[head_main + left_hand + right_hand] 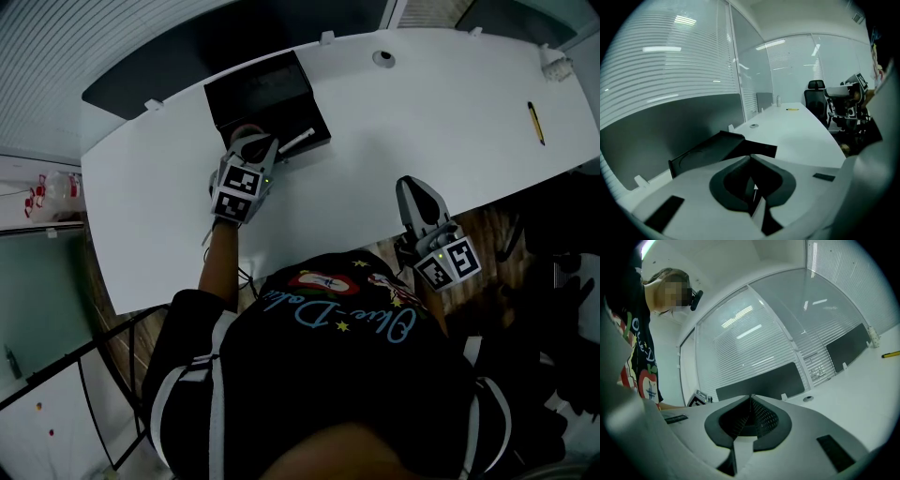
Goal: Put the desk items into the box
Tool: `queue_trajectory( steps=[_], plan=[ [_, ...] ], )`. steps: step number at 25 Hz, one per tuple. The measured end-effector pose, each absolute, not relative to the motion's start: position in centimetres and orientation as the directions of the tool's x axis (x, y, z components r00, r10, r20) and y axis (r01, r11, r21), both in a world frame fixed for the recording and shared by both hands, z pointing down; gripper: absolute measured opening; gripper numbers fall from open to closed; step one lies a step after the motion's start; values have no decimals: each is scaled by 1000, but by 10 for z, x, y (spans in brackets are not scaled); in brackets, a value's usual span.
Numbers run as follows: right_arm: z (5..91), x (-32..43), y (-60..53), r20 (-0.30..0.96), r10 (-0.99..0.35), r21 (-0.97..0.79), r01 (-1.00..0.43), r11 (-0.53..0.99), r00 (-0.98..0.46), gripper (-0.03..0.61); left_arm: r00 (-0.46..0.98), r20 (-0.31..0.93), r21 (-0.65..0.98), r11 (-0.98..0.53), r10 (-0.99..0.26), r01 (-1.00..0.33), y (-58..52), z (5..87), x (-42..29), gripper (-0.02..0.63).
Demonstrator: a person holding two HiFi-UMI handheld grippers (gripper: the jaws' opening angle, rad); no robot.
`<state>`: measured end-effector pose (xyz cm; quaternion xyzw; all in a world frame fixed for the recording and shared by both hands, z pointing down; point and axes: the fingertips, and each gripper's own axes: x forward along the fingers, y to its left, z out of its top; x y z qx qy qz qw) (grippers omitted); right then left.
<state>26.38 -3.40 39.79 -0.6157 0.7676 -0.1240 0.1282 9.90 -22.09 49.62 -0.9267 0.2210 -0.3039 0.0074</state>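
A black open box (pixel 253 89) stands at the desk's far edge, and in the left gripper view the box (pixel 708 150) lies just beyond the jaws. My left gripper (pixel 253 139) hovers at the box's front edge. Its jaws (pixel 752 161) are shut, with a thin white sliver between the pads. A white pen (pixel 298 141) sticks out to the right from its tips, over the box's front rim. My right gripper (pixel 412 183) hangs at the near desk edge, away from the box. It is shut (pixel 750 398) with nothing in it.
On the white desk (pixel 375 131) a yellow pencil (pixel 535 123) lies far right, also seen in the right gripper view as a pencil (pixel 890 354). A round cable grommet (pixel 382 58) sits near the back edge. A small white object (pixel 556 64) rests at the far right corner.
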Motion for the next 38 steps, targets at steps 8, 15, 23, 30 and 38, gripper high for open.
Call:
queue_trajectory(
  steps=[8,15,23,30,38],
  plan=[
    [399,250,-49,-51,-956,-363,-886,288,-290,12,723,455,-153,-846,-519,-511,-218,457,74,20],
    [400,232,-62,-55,-928,-373,-854,362,-369,12,690,440,-175,-808,-575,-562,-212,449,48,20],
    [404,215,-74,-52,-892,-386,-814,433,-450,12,642,416,-155,-746,-644,-648,-203,438,17,20],
    [407,200,-87,-62,-853,-406,-768,495,-518,12,579,377,-173,-669,-723,-723,-192,427,-17,20],
    [408,172,-103,-77,-794,-416,-705,575,-602,12,484,379,-196,-579,-789,-791,-182,430,-66,20]
  ],
)
